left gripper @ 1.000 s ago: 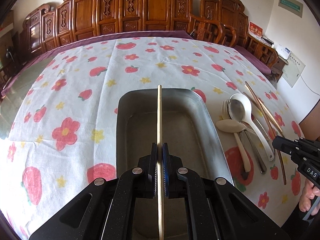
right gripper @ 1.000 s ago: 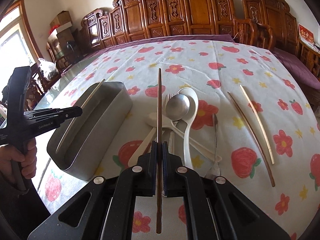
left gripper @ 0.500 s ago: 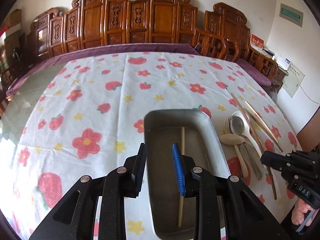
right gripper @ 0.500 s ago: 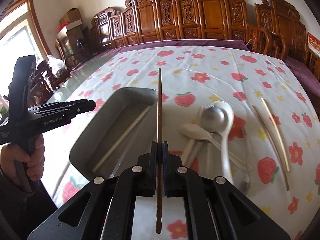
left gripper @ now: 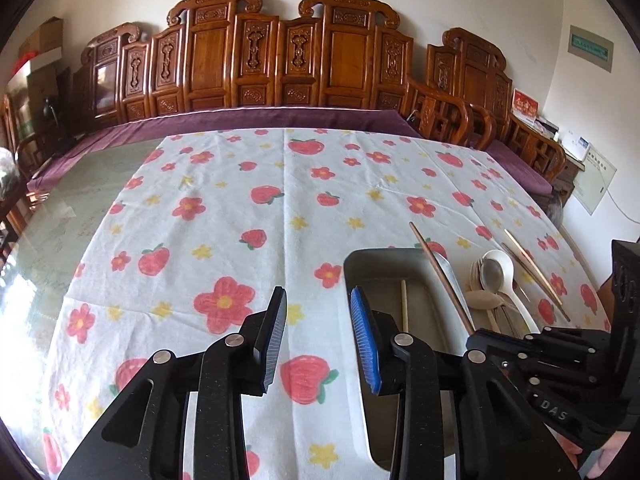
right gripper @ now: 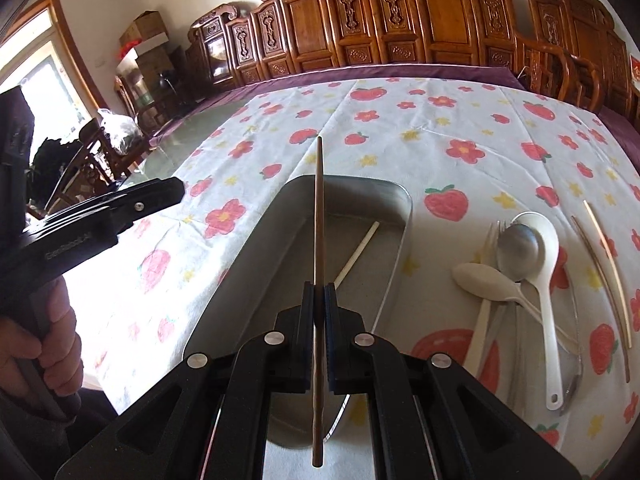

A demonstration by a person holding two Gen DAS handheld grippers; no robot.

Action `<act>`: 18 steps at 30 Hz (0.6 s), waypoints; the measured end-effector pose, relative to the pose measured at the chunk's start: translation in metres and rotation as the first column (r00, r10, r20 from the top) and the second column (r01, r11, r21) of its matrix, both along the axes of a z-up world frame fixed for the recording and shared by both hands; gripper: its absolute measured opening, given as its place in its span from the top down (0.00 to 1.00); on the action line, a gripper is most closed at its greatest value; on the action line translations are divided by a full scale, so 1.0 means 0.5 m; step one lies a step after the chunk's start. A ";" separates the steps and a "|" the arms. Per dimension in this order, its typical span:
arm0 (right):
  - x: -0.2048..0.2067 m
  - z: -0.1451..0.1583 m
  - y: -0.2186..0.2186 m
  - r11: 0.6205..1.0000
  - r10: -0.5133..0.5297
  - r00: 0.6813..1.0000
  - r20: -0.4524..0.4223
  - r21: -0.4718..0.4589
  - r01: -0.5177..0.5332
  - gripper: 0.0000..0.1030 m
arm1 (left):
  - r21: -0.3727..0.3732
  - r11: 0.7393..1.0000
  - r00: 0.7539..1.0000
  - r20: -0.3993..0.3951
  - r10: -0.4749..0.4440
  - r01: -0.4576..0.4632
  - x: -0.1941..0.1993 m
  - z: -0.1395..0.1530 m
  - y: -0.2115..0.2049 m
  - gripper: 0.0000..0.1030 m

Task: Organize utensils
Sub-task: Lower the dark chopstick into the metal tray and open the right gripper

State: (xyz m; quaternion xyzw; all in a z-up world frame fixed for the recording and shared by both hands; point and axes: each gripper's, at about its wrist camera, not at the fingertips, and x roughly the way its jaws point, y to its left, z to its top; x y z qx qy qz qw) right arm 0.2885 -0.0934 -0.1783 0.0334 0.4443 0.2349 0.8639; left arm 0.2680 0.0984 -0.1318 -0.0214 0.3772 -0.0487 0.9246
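My left gripper [left gripper: 318,300] hangs over the flowered cloth just left of the grey metal tray [left gripper: 360,264], its jaws opening with nothing between them. A pale chopstick [right gripper: 358,252] lies loose on the floor of the tray [right gripper: 402,240]. My right gripper [right gripper: 319,286] is shut on a dark brown chopstick [right gripper: 319,208], held above the tray and pointing along its length. To the right of the tray lie a metal spoon [right gripper: 518,246], a white ladle spoon [right gripper: 546,280], a beige spoon [right gripper: 480,280] and a fork, heaped together. Two more chopsticks [right gripper: 608,264] lie beyond them.
The table carries a white cloth [left gripper: 248,216] printed with strawberries and flowers, with bare glass top [left gripper: 80,208] to the left. Carved wooden chairs [left gripper: 320,64] line the far side. A person's hand [right gripper: 44,344] grips the left tool's handle.
The left gripper let go of the pale chopstick, which now lies in the tray, then opened and drew up and to the left. The right gripper carried the brown chopstick left, over the tray.
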 end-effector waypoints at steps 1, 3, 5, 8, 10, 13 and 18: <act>0.004 -0.004 0.003 1.000 -0.003 1.000 -0.001 -0.003 0.003 0.94 | 0.005 1.000 1.000 0.002 0.006 -0.006 0.001 0.001 0.005 0.69; 0.012 -0.011 0.014 1.000 -0.011 1.000 -0.001 -0.010 0.011 0.94 | 0.009 1.000 1.000 0.004 0.014 -0.014 0.001 0.001 0.010 0.69; 0.021 -0.020 0.021 1.000 -0.019 1.000 -0.007 -0.008 0.019 0.94 | 0.006 1.000 1.000 0.003 0.019 -0.019 0.002 0.001 0.016 0.68; 0.026 -0.029 0.029 1.000 -0.026 1.000 -0.005 -0.013 0.025 0.94 | 0.007 1.000 1.000 0.001 0.022 -0.022 0.004 0.000 0.018 0.68; 0.027 -0.035 0.032 1.000 -0.027 1.000 -0.009 -0.013 0.026 0.94 | 0.008 1.000 1.000 0.000 0.020 -0.020 0.005 0.000 0.018 0.68; 0.027 -0.050 0.036 1.000 -0.023 0.999 -0.024 -0.014 0.023 0.94 | 0.011 1.000 1.000 0.000 0.018 -0.018 0.005 -0.001 0.018 0.68; 0.017 -0.058 0.044 1.000 0.003 1.000 -0.026 -0.013 -0.003 0.93 | 0.015 1.000 1.000 0.001 0.016 -0.016 0.003 -0.001 0.011 0.67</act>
